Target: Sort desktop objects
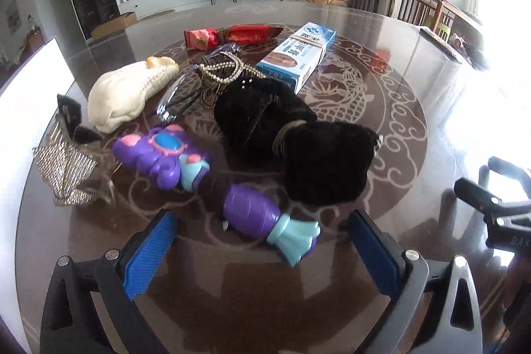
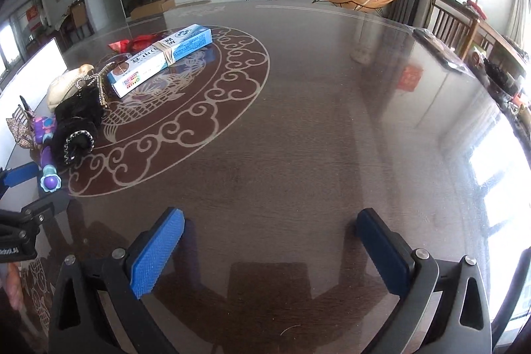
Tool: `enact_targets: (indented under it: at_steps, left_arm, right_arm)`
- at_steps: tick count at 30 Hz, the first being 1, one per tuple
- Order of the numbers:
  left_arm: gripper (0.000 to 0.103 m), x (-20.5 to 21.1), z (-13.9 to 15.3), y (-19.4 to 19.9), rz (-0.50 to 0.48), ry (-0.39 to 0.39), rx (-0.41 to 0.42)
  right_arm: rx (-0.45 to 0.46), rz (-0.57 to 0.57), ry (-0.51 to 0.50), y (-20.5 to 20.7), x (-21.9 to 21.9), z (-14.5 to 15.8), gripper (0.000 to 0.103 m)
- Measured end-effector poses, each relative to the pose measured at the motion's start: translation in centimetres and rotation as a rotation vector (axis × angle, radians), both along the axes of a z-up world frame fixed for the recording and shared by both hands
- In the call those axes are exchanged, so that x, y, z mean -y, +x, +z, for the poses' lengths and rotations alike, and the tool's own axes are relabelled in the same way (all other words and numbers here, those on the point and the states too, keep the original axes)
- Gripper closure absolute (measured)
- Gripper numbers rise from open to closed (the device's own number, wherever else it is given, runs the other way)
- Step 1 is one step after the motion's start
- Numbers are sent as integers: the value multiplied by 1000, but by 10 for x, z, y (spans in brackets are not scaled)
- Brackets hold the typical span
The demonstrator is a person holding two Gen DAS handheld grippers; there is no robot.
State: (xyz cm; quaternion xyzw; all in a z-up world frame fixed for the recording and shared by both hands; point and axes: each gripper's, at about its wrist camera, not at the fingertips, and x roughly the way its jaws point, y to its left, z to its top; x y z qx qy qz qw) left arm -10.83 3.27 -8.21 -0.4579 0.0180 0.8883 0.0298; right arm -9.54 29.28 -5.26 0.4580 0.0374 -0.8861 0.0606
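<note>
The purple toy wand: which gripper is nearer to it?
Left. The left gripper stands open right at the purple toy wand. The right gripper, also open, is off to the side over bare table.

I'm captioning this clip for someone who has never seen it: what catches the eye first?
A jumble of small things sits on the glossy dark table: a purple toy wand nearest the left gripper, black furry pieces behind it, and a blue-and-white box further back. The right gripper hangs open over bare tabletop.
</note>
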Motion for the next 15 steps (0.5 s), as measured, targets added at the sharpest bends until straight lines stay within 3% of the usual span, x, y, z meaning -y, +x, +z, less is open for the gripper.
enact_targets:
  at_steps: [5,15]
  left_arm:
    - [0,-12,0,-30,-42,3,-4]
    - [0,-11,1,-32,-36,6,-4]
  right_arm:
    - [-1,0,0,0,0,-1,0]
    - [-2,0,1,0,0,-2,0]
